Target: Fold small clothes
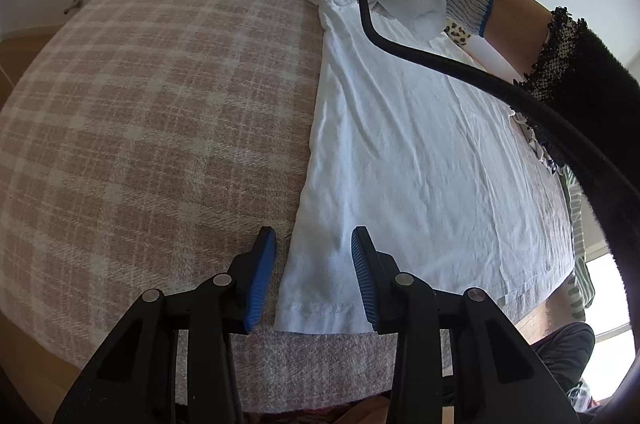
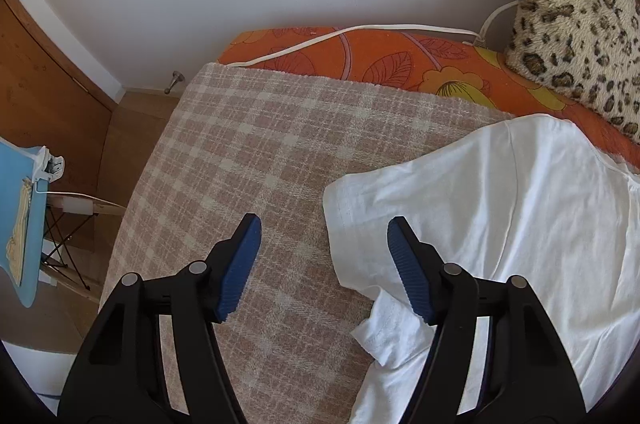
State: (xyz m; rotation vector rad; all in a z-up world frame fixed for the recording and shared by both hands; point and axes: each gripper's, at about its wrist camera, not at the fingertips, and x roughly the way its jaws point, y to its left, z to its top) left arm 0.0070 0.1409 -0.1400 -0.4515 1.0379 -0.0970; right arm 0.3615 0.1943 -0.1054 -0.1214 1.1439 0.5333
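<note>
A white T-shirt (image 1: 400, 144) lies flat on the plaid blanket (image 1: 160, 104), the left gripper (image 1: 314, 256) with fingers partly apart astride its near hem corner, unclamped, the right gripper (image 2: 324, 256) wider apart over the sleeve edge, gripping nothing.

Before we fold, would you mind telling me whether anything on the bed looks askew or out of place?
The white T-shirt lies mostly flat on the plaid blanket, but its sleeve near the right gripper is crumpled and tucked under itself. Nothing looks damaged.
</note>
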